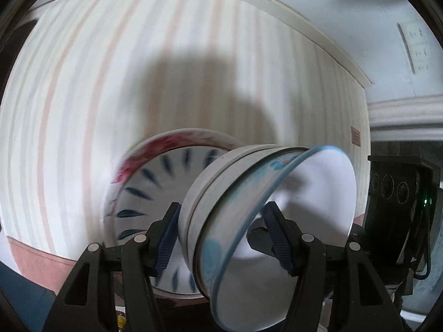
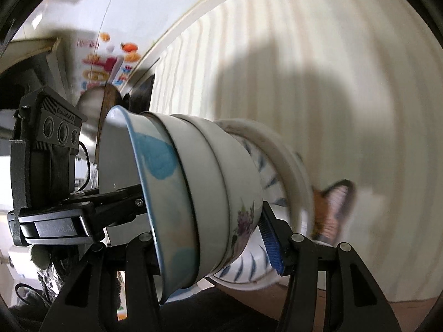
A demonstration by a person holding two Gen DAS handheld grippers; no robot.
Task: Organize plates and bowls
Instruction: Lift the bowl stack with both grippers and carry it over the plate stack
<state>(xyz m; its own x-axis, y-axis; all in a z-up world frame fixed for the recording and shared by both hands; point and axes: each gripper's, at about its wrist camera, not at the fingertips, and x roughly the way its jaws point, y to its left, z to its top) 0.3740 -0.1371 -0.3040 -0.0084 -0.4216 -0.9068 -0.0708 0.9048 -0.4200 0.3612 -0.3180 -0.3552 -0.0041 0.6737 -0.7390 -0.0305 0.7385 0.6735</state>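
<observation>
A striped tablecloth [image 1: 83,88] in pale cream, pink and grey bands filled most of both views, blurred, with a broad shadow across it and a plain pink border at its near left edge in the left wrist view. Above it ran the pale table [image 1: 277,11] edge and a white wall beyond. Next in size came the stack of bowls [image 2: 199,193], nested one in another and tipped on its side — the outermost bowl had a thin blue rim and blue blotches, and the innermost showed a small purple flower print. The stack sat against two plates: a plate with dark blue dashes [image 1: 155,182] inside a larger plate with a red flower rim [image 1: 155,149]. The left gripper [image 1: 221,235] held the stack from one side, its ribbed blue fingers [image 1: 166,238] clamped across the bowls — one pad on the outer wall, the other inside the open mouth. The right gripper [image 2: 207,238] was clamped on the same stack from the other side, one blue pad pressed at the base of the bowls. An orange fox-ear print [image 2: 332,210] showed on the cloth at the right in the right wrist view.
</observation>
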